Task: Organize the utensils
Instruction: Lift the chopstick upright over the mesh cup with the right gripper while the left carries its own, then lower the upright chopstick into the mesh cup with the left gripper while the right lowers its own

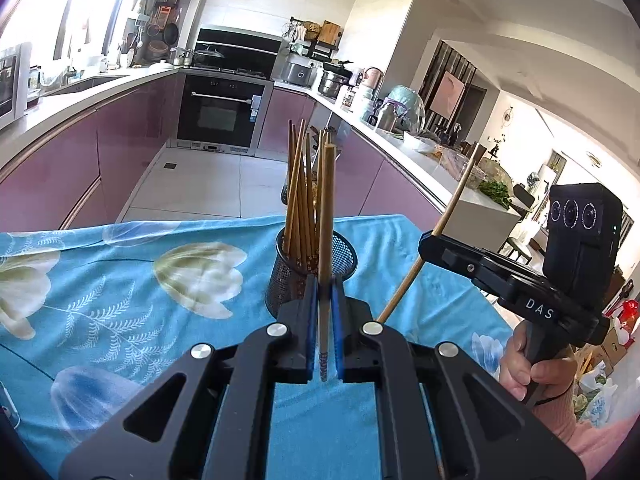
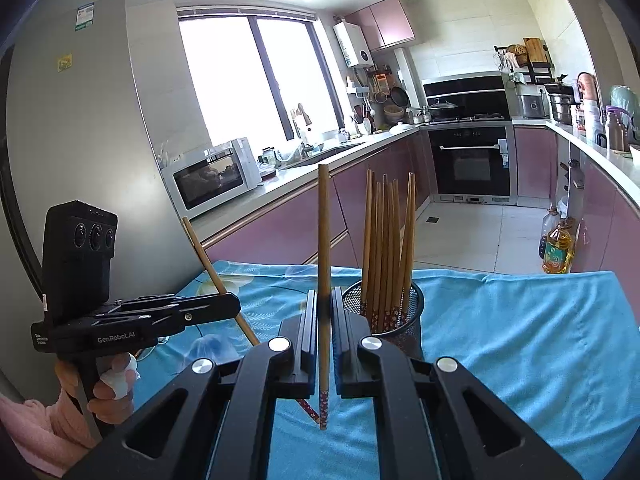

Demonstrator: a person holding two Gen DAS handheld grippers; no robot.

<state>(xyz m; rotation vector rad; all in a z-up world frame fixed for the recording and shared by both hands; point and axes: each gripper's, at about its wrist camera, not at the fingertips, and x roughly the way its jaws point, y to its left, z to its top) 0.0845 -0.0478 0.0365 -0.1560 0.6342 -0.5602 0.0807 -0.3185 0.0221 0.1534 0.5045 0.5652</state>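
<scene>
A black mesh holder (image 1: pixel 344 258) (image 2: pixel 416 308) stands on the blue floral tablecloth with several wooden chopsticks (image 1: pixel 300 200) (image 2: pixel 386 240) upright in it. My left gripper (image 1: pixel 324 288) is shut on one wooden chopstick (image 1: pixel 326 216), held upright just in front of the holder. My right gripper (image 2: pixel 324 304) is shut on another chopstick (image 2: pixel 324 248), held upright left of the holder. In the left wrist view the right gripper (image 1: pixel 430 240) shows at right with its chopstick (image 1: pixel 452 208) slanted. In the right wrist view the left gripper (image 2: pixel 234 306) shows at left with its chopstick (image 2: pixel 208 260).
The tablecloth (image 1: pixel 120 280) (image 2: pixel 520 340) covers the table, whose far edge lies just behind the holder. Beyond are pink kitchen cabinets (image 1: pixel 60 168), an oven (image 2: pixel 470 162), a microwave (image 2: pixel 212 178) and an oil bottle (image 2: pixel 558 250) on the floor.
</scene>
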